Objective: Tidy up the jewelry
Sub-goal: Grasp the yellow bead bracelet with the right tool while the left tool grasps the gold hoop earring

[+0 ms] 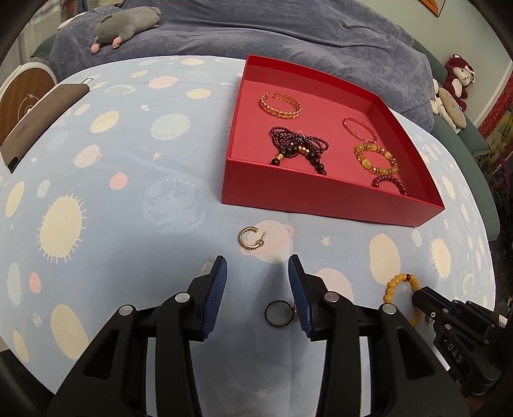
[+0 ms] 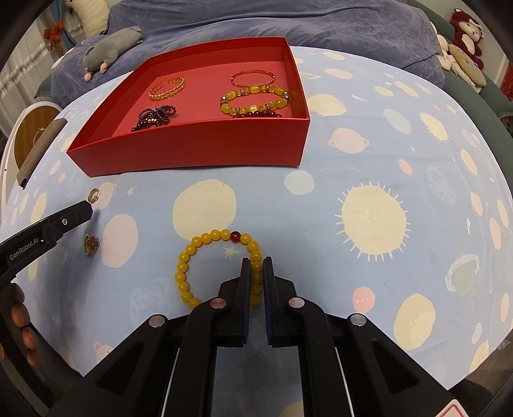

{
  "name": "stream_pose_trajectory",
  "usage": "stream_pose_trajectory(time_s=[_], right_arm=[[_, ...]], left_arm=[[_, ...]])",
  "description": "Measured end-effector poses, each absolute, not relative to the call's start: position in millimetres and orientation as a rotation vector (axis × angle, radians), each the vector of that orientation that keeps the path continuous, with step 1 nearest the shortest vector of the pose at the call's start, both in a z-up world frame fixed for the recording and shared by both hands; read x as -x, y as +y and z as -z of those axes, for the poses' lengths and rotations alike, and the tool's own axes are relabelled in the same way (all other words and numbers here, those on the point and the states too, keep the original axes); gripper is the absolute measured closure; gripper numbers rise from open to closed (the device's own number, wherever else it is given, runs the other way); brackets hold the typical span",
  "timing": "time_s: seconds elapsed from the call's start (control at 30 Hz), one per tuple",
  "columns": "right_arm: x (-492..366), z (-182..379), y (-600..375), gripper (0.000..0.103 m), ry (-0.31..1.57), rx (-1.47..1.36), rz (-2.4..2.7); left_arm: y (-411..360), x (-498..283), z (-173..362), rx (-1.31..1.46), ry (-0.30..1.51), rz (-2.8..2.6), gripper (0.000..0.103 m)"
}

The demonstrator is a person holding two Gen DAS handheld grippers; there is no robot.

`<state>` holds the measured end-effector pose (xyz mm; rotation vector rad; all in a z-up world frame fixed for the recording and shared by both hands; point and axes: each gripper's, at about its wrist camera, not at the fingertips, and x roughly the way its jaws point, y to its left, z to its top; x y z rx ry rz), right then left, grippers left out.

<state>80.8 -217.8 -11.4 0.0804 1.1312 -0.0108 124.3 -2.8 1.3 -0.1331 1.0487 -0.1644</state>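
A red box (image 1: 320, 197) (image 2: 192, 147) sits on the blue patterned cloth and holds several bracelets. My left gripper (image 1: 258, 269) is open, just above the cloth. A gold hoop earring (image 1: 251, 237) (image 2: 94, 195) lies just ahead of it, and a black ring (image 1: 277, 314) lies between its fingers, further back. My right gripper (image 2: 256, 261) is shut on the right side of a yellow bead bracelet (image 2: 205, 256) (image 1: 397, 288) that lies on the cloth. A red flower piece (image 2: 91, 244) lies left of the bracelet.
A brown flat case (image 1: 41, 115) lies at the cloth's far left edge. A grey plush toy (image 1: 128, 24) and a blue blanket lie behind the box. Stuffed animals (image 1: 455, 86) sit at the far right.
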Motion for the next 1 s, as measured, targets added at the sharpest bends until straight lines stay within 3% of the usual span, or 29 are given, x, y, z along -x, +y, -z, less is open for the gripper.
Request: stream_pose_trajectory(time_s=[0.2, 0.27, 0.47, 1.0], right_arm=[[-81.9, 10.6, -221.2, 0.096, 1.130, -0.108, 0.005], [-82.5, 10.6, -221.1, 0.096, 1.131, -0.111, 0.003], [-82.6, 10.4, -221.4, 0.096, 1.131, -0.116, 0.000], [-72.8, -23.0, -219.5, 0.096, 1.067, -0.105, -0.014]], left_arm=[[-5.9, -135.4, 3.2, 0.126, 1.047, 0.171, 0.071], [-7.3, -138.3, 5.4, 0.121, 1.050, 0.175, 0.078], [-7.3, -141.2, 7.3, 0.113, 1.040, 0.162, 0.087], [-7.9, -121.4, -8.8, 0.128, 1.052, 0.200, 0.087]])
